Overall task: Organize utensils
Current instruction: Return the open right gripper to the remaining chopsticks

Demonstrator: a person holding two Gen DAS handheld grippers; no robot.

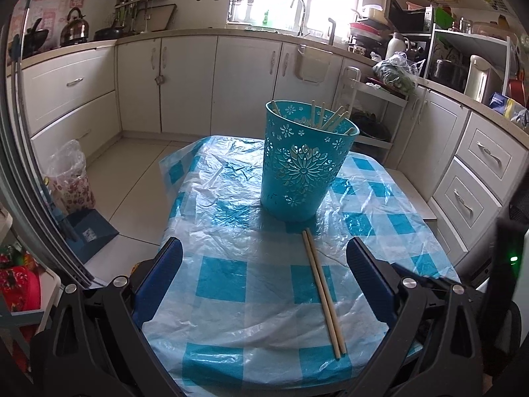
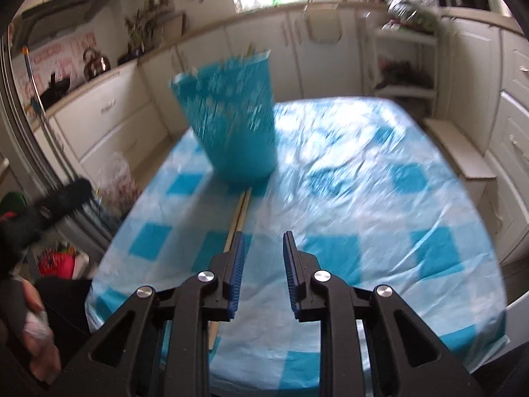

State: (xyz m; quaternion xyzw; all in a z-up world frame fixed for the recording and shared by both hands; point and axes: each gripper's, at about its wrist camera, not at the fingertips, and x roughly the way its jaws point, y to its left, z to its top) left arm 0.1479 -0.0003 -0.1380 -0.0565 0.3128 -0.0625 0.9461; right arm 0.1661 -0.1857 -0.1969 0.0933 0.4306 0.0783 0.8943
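Note:
A turquoise perforated holder (image 1: 304, 162) stands upright on the checked table with several wooden chopsticks (image 1: 330, 117) sticking out of it. Two more chopsticks (image 1: 324, 292) lie side by side on the plastic cover in front of it. My left gripper (image 1: 264, 248) is wide open above the table, the loose pair lying between its fingers' lines, untouched. In the blurred right wrist view the holder (image 2: 234, 122) is ahead to the left, and the loose chopsticks (image 2: 238, 213) run under the left finger. My right gripper (image 2: 263, 241) stands narrowly open with nothing between its pads.
The table (image 1: 231, 297) wears a blue-and-white checked cloth under crinkled clear plastic. White kitchen cabinets (image 1: 185, 76) ring the room. A bagged bin (image 1: 71, 178) and a blue dustpan (image 1: 89, 231) stand on the floor at left. A person's hand (image 2: 33, 327) shows at lower left.

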